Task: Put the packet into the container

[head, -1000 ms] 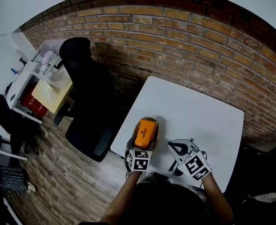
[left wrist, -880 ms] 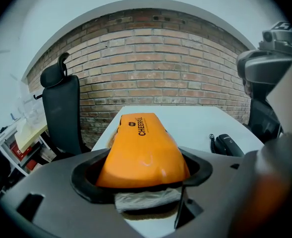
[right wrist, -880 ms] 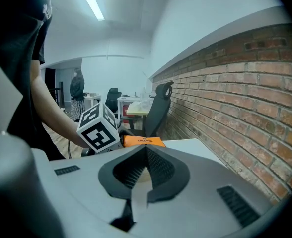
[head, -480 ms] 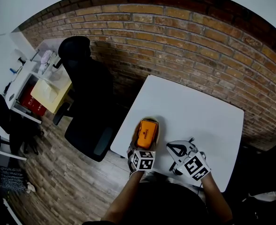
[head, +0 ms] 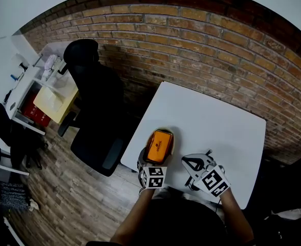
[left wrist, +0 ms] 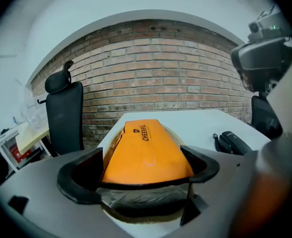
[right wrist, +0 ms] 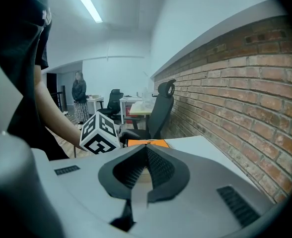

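Note:
An orange packet (head: 158, 145) lies in a shallow oval container (head: 170, 137) near the left edge of the white table (head: 212, 122). My left gripper (head: 153, 162) reaches it from the near side. In the left gripper view the packet (left wrist: 146, 150) fills the space between the black jaws of the left gripper (left wrist: 143, 168), which have just been opening. The pads stand off its sides, and the container's brown rim (left wrist: 136, 214) shows beneath. My right gripper (head: 193, 164) rests to the right on the table, shut and empty (right wrist: 146, 151). Beyond it the packet (right wrist: 147, 143) shows.
A black office chair (head: 94, 101) stands off the table's left edge on the wooden floor. The brick wall (head: 201, 40) runs behind the table. Shelves and a small yellow table (head: 56, 101) are far left. A person (right wrist: 79, 100) stands far off.
The left gripper's jaws stand a little wider around the packet's near end. The packet, the container and the right gripper have kept their places.

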`<state>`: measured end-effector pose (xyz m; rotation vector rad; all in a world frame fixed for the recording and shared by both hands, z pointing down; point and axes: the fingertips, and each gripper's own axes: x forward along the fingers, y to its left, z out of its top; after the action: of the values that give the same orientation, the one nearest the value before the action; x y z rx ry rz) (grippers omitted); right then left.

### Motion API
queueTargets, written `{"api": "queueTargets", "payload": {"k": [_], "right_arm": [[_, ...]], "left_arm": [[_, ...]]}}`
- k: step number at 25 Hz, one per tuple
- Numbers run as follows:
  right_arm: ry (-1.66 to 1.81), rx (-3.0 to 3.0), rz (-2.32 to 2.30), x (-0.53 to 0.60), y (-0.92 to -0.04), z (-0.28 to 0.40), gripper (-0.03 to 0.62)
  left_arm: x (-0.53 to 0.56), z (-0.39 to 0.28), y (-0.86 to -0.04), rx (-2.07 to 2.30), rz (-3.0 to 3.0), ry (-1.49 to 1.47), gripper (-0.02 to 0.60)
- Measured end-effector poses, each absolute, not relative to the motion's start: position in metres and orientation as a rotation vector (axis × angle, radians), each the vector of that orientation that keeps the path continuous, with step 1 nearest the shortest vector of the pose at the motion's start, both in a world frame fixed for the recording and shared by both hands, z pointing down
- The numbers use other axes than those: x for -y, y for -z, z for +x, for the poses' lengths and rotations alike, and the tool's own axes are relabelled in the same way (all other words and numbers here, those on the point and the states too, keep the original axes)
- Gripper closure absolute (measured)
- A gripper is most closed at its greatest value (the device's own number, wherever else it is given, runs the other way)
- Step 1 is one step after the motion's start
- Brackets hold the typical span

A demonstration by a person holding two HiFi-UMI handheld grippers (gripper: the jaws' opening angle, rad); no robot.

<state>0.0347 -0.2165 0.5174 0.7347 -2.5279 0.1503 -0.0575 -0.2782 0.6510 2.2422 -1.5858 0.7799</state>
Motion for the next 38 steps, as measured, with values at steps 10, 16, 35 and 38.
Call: {"api": "queueTargets", "payload": {"k": [10,16,35,38], "right_arm": [[-0.177,2.537,0.731,0.217,-0.521,0.031,0.591],[-0.184,2.539,0.728,0.218,-0.521,0.026,0.591],[-0.206,2.551,0.741,0.216,-0.523,0.026,0.591],[-0.209,2.572,0.784,0.219,-0.522,0.028,0.591]], "left_arm": [[0.264,-0.061,-0.616,1.542,2.314,-0.568,0.067],[0.254,-0.063,-0.593,1.495,2.361,-0.503,0.071],[0.247,-0.077,-0.646,1.432,2.167,-0.854,0.575],[0.247,-0.076,-0.644,1.413,2.181,-0.793,0.575]]}}
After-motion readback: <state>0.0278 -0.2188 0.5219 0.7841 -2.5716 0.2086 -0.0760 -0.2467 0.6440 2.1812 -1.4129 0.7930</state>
